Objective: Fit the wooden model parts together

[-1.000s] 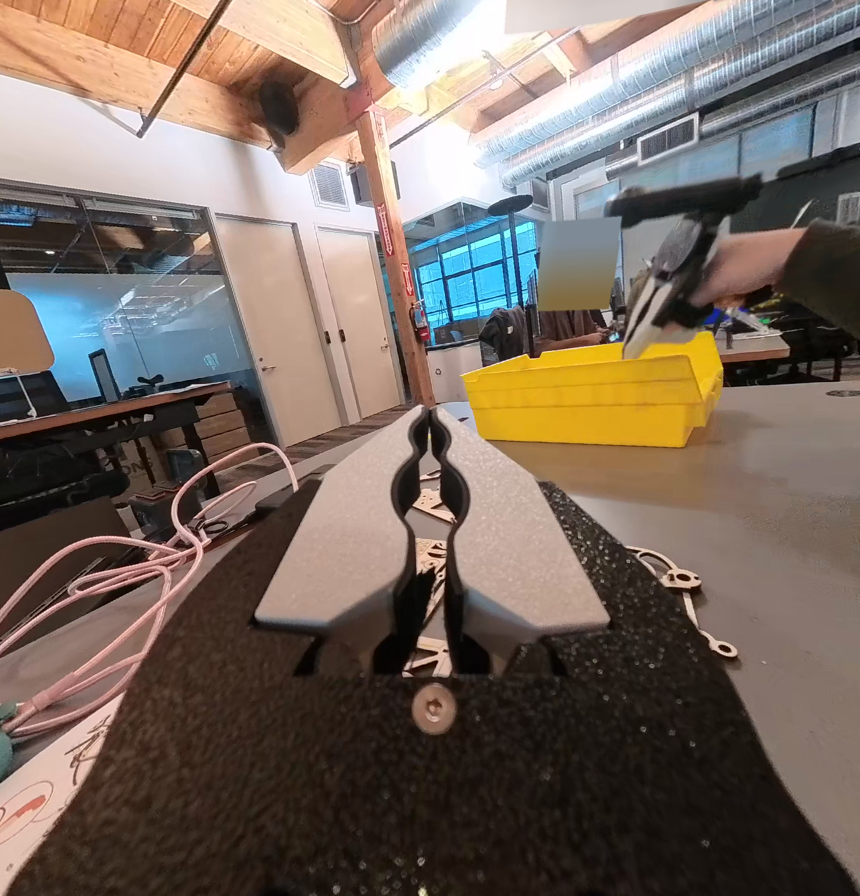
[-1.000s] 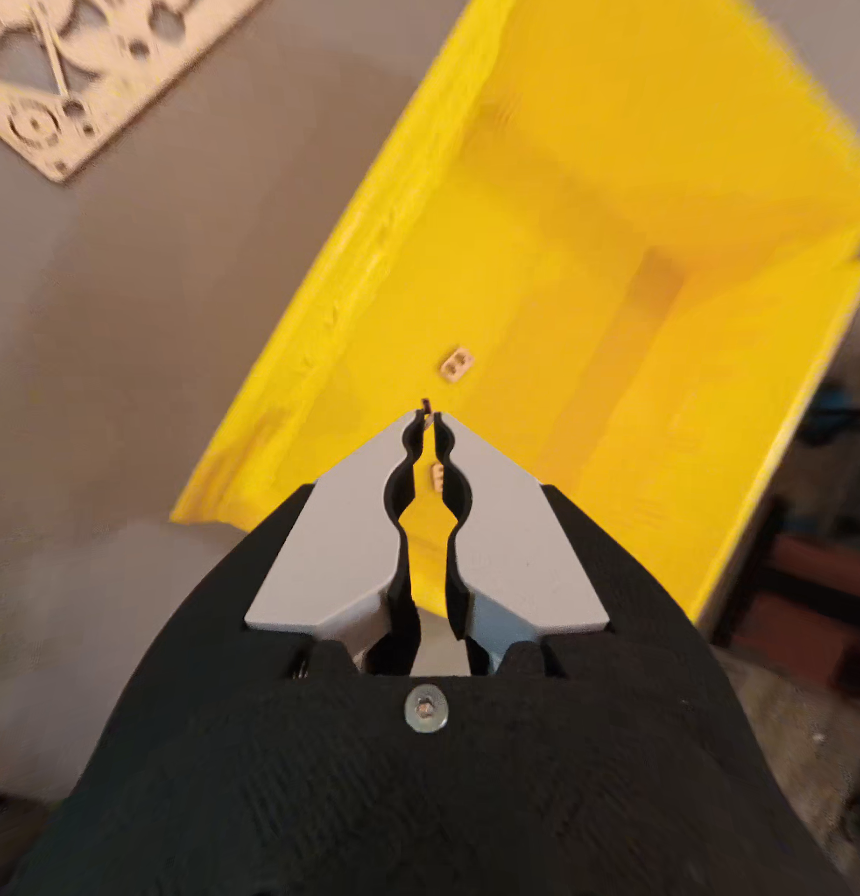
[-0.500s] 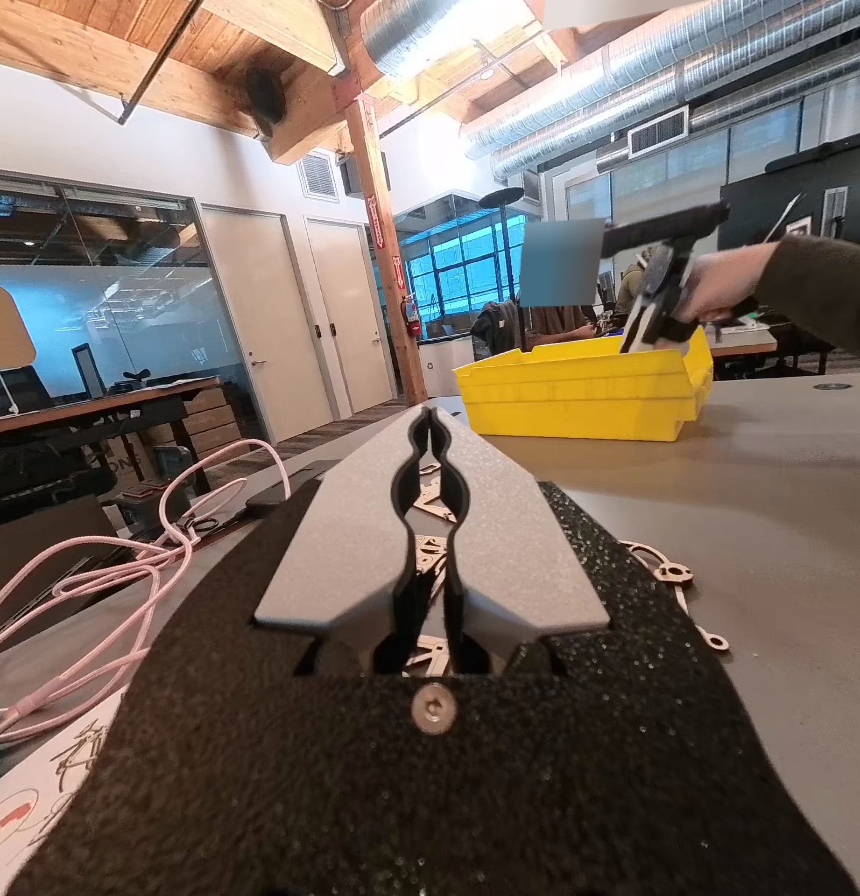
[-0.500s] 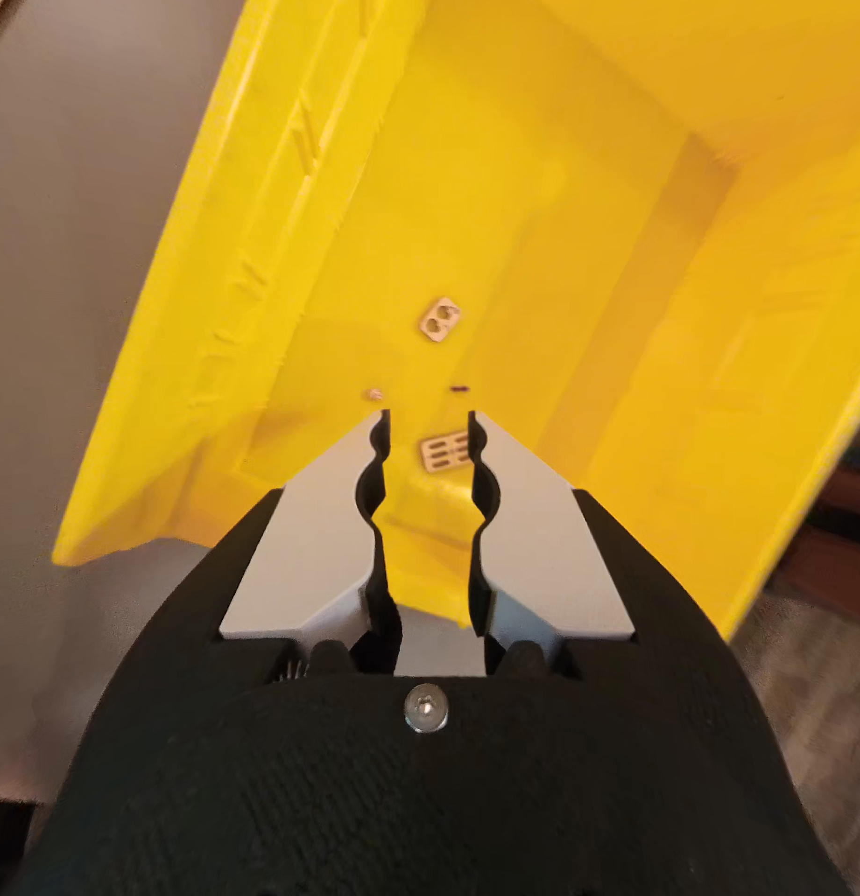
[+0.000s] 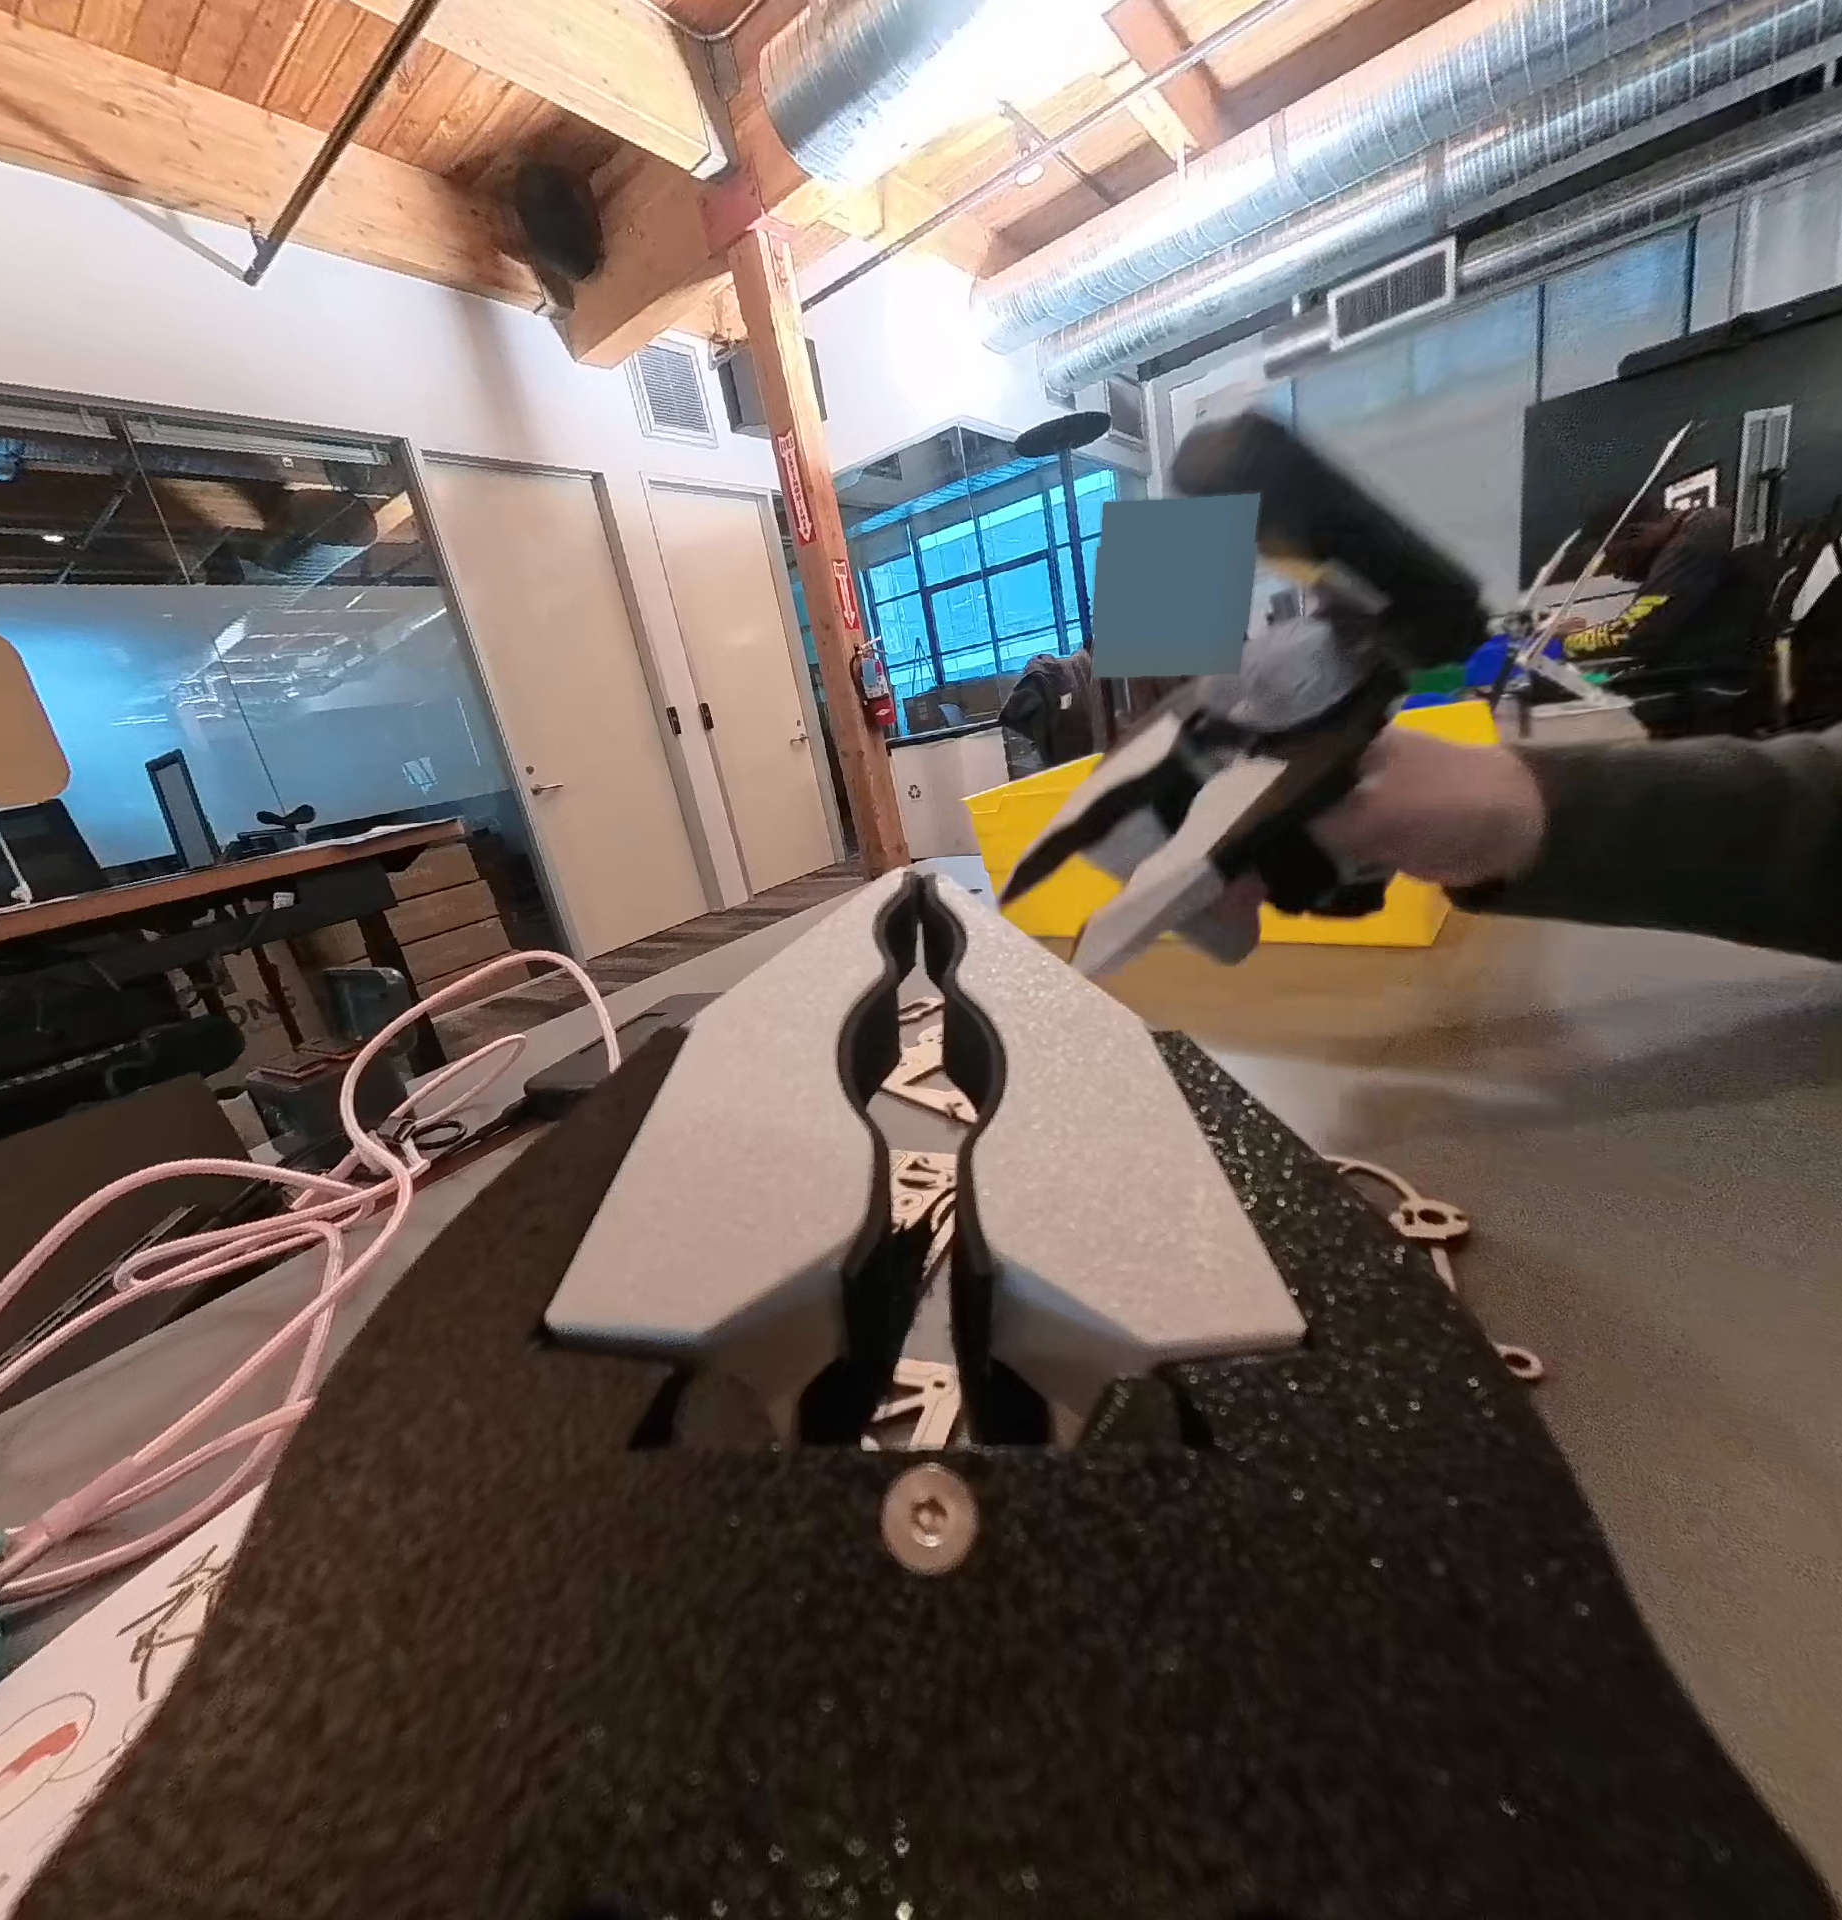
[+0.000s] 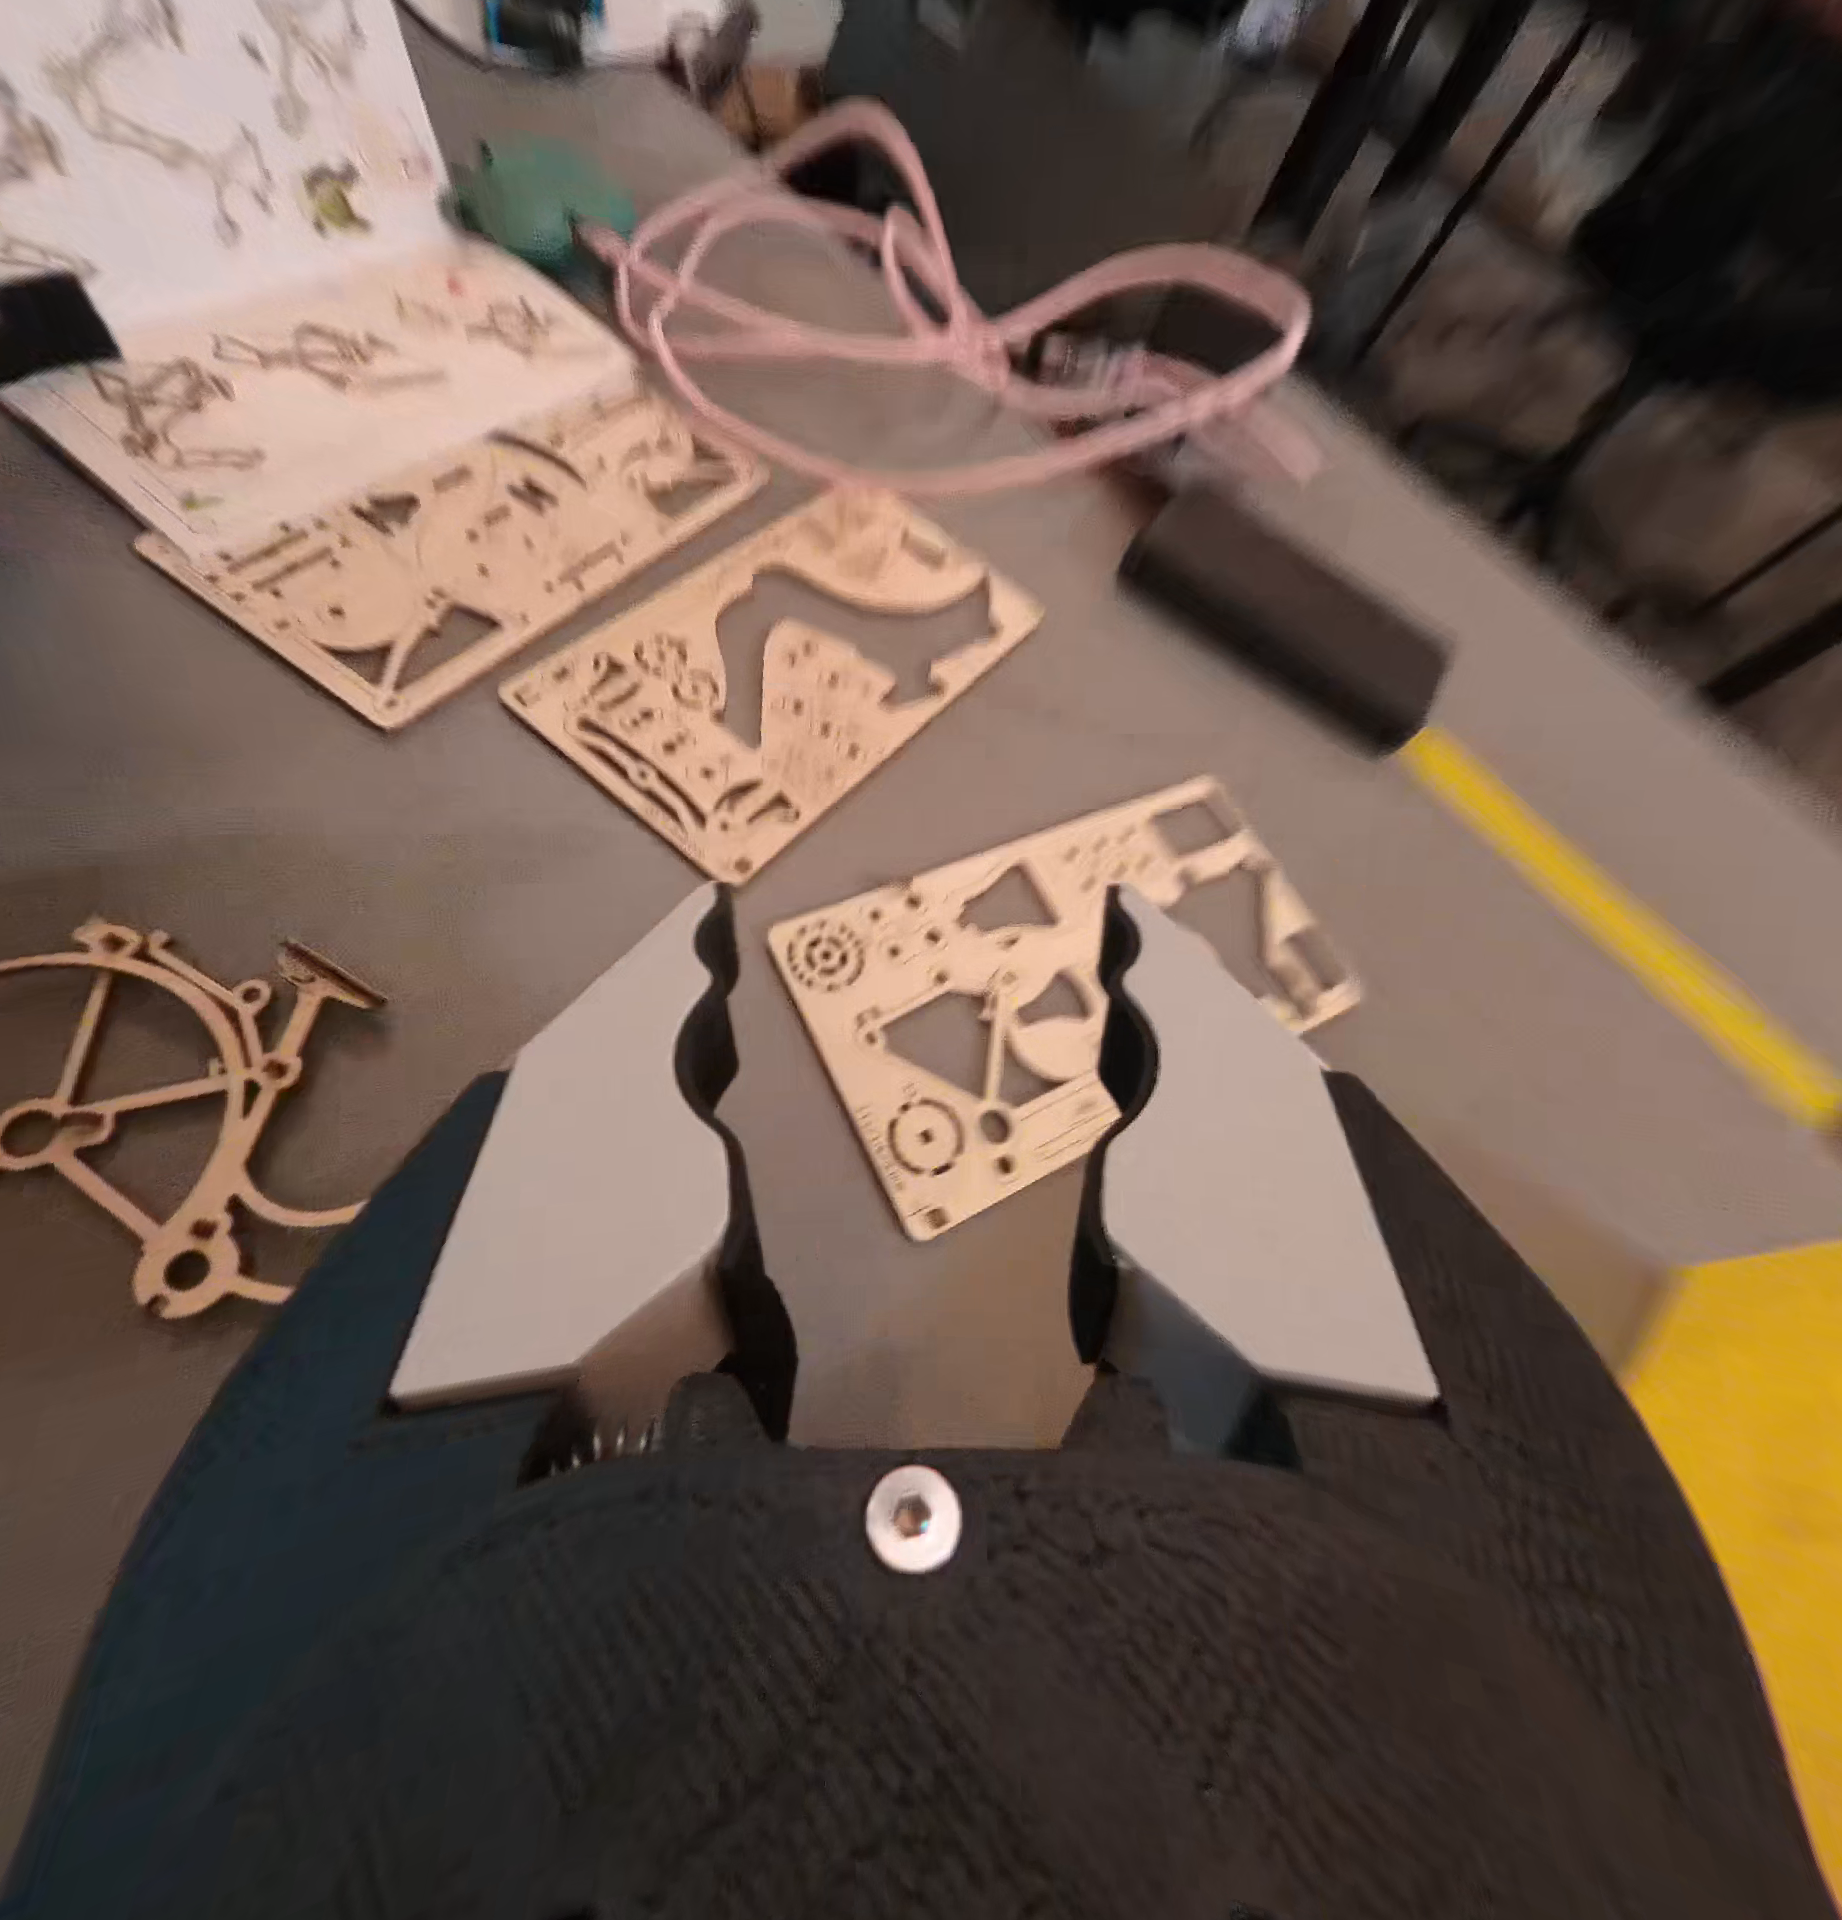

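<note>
My left gripper (image 5: 919, 883) is shut with nothing held and rests low over a wooden parts sheet (image 5: 922, 1081), which shows through its finger gap. My right gripper (image 6: 917, 899) is open wide and empty, hovering above the nearest wooden parts sheet (image 6: 1052, 997). It also shows in the left wrist view (image 5: 1047, 930), blurred, held by a hand just ahead and right of the left gripper. Two more parts sheets (image 6: 782, 675) (image 6: 449, 561) lie beyond. A curved wooden assembly (image 6: 138, 1112) lies to the left on the grey table (image 6: 221, 790).
A yellow bin (image 5: 1416, 914) stands behind the right gripper, its corner at lower right (image 6: 1779, 1455). A pink cable (image 6: 948, 343), a black block (image 6: 1281, 644), an open instruction booklet (image 6: 273, 364) and a teal object (image 6: 543, 208) lie at the far side. A yellow strip (image 6: 1623, 935) runs along the table's right. My left tips are about 35 centimetres from the black block (image 6: 1281, 644), my right tips only 20 centimetres.
The right gripper opened over the yellow bin, then left it and swung over to the wooden sheets, opening wider. The left gripper has stayed shut and nearly still.
</note>
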`<state>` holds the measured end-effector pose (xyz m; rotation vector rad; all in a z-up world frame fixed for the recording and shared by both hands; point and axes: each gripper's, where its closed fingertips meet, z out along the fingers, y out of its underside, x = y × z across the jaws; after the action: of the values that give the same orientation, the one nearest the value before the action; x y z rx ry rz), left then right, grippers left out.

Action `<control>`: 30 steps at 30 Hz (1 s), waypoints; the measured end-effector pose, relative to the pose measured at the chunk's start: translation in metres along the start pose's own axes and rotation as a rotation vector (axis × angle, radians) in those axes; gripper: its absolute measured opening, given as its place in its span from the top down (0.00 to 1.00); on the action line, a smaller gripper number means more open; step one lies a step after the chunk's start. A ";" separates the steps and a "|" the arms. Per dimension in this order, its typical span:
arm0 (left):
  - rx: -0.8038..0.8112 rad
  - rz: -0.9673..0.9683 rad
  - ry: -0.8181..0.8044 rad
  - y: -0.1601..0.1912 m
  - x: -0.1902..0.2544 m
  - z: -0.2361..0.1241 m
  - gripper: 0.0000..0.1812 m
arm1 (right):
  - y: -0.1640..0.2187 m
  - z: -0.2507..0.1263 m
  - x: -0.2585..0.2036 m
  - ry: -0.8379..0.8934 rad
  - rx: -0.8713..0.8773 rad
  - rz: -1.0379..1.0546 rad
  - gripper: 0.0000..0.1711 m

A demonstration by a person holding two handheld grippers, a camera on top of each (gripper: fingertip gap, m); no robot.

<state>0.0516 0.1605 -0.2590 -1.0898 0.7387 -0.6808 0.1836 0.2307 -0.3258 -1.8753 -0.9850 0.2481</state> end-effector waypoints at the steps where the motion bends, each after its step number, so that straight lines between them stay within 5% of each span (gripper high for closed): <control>1: -0.003 0.002 0.005 0.001 0.001 0.001 1.00 | 0.014 0.011 0.000 -0.033 -0.038 0.076 0.53; 5: -0.011 0.026 0.027 0.002 0.007 0.004 1.00 | 0.044 0.036 0.006 -0.066 -0.128 0.346 0.23; 11: -0.015 0.042 0.037 0.002 0.011 0.005 1.00 | 0.061 0.049 0.006 0.055 -0.210 0.326 0.16; 18: -0.016 0.059 0.049 0.002 0.014 0.005 1.00 | 0.074 0.036 0.026 0.106 -0.311 0.358 0.28; 23: -0.018 0.076 0.063 0.002 0.018 0.006 1.00 | 0.064 0.021 0.053 0.106 -0.248 0.484 0.49; 30: -0.014 0.072 0.057 0.001 0.016 0.005 1.00 | 0.067 0.029 0.055 0.038 -0.349 0.564 0.59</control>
<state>0.0652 0.1511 -0.2616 -1.0555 0.8290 -0.6487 0.2389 0.2753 -0.3832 -2.4485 -0.4707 0.3874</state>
